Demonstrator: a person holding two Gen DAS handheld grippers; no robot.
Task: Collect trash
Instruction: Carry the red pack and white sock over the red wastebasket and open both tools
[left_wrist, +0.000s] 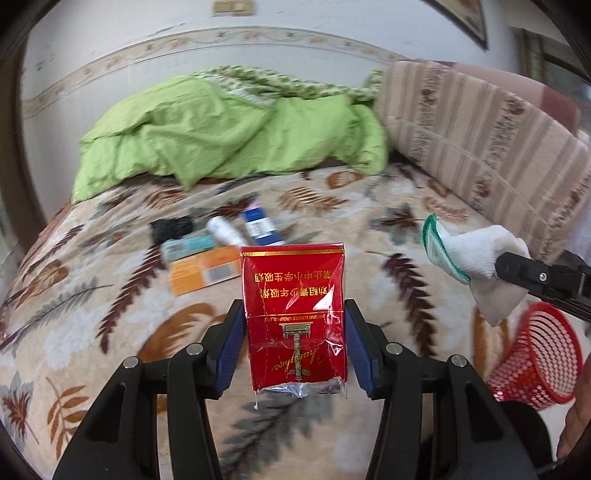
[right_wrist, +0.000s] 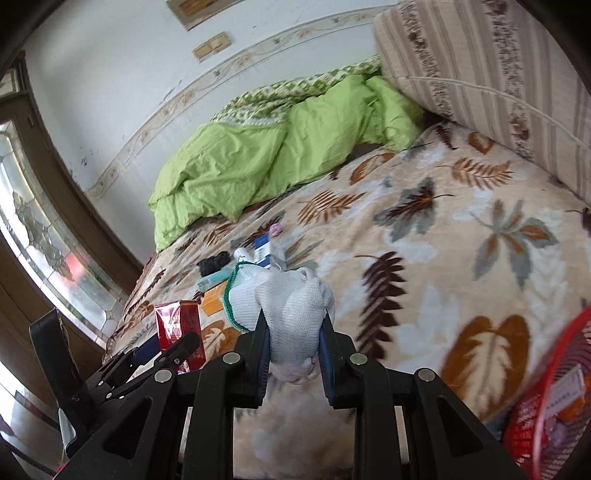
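- Trash in hand, item one: a red cigarette pack (left_wrist: 295, 317) in torn cellophane, held upright over the bed between the blue pads of your left gripper (left_wrist: 295, 339), whose jaws stand about halfway closed on its sides.
- Item two: a white knit glove (right_wrist: 291, 314) with a green-edged cuff, bunched and pinched tight in your right gripper (right_wrist: 293, 343), jaws drawn as close as the cloth allows.
- Destination: a red mesh basket (left_wrist: 535, 354) on the blanket at your right, just below the glove; the right wrist view shows paper scraps already inside it.
- Still to collect, further up the leaf-patterned blanket (left_wrist: 92, 295): an orange box (left_wrist: 207, 271), a teal box (left_wrist: 188, 245), a white tube (left_wrist: 225, 229), a blue-and-white box (left_wrist: 260, 225), a black lump (left_wrist: 171, 226) and a small pink object (right_wrist: 276, 229).
- Progress, as you may judge it: partly done; two pieces lifted but not dropped, roughly six remaining.
- Legible writing: on the pack, "TOBACCO GROUP CO., LTD" and gold Chinese characters, upside down to you; the script wordmark is unclear. Other labels blurred.
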